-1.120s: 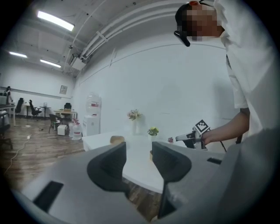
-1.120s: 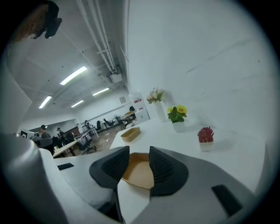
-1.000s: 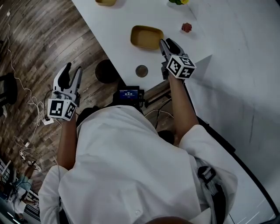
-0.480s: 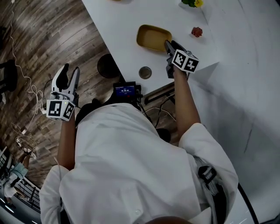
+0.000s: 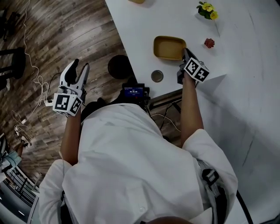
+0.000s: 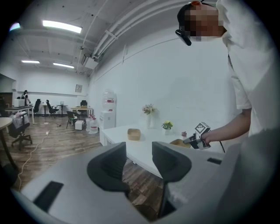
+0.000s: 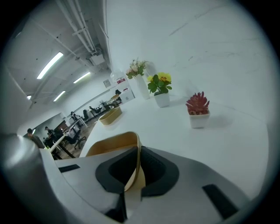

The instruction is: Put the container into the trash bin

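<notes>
A shallow tan container (image 5: 169, 47) lies on the white table (image 5: 144, 26) near its front edge. My right gripper (image 5: 184, 54) is at the container's near right corner, its jaws closing onto the rim. In the right gripper view the thin tan wall (image 7: 136, 164) is pinched between both dark pads of the right gripper (image 7: 138, 168). A dark round trash bin (image 5: 119, 66) stands on the wooden floor beside the table. My left gripper (image 5: 79, 71) hangs over the floor left of the bin, open and empty (image 6: 139, 162). From there the container (image 6: 178, 142) shows far off.
A small grey disc (image 5: 157, 76) lies on the table near the front edge. A yellow flower pot (image 5: 208, 10) and a red plant (image 5: 209, 43) stand further back. A second tan container (image 7: 109, 116) sits at the far end. Cables (image 5: 39, 83) trail across the floor.
My right gripper has come down to the container's near corner and closed on its rim. The left gripper has drifted a little over the floor, still open.
</notes>
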{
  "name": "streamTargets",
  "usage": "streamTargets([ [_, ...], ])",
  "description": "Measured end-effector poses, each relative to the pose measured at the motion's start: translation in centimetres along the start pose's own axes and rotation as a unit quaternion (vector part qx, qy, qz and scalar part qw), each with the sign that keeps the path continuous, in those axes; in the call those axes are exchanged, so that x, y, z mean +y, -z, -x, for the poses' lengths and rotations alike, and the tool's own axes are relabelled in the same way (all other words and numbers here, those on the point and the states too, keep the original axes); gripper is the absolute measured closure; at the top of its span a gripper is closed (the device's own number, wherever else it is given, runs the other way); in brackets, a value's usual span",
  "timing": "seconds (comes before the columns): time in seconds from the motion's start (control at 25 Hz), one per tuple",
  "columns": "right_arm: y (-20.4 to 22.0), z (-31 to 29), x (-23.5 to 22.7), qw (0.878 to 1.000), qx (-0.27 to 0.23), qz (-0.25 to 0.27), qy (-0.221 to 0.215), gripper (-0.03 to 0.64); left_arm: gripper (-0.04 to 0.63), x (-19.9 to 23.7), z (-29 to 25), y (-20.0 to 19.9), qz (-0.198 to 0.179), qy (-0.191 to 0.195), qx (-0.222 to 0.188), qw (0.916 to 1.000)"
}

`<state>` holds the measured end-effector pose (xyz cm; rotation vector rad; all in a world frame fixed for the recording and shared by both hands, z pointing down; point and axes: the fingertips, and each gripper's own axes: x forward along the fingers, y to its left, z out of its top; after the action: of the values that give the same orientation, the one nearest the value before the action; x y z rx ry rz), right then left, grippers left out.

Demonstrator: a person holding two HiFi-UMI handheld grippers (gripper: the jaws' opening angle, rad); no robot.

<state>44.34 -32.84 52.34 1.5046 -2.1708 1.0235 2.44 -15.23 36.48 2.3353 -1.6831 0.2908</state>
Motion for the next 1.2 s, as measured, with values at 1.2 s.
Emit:
streamTargets([
  [1.2,5.5,7.3,31.3,0.982,-0.144,-0.064,-0.103,0.574,0.408,13.2,15.8,1.5,-0.012,0.067,-0.089,0.9937],
])
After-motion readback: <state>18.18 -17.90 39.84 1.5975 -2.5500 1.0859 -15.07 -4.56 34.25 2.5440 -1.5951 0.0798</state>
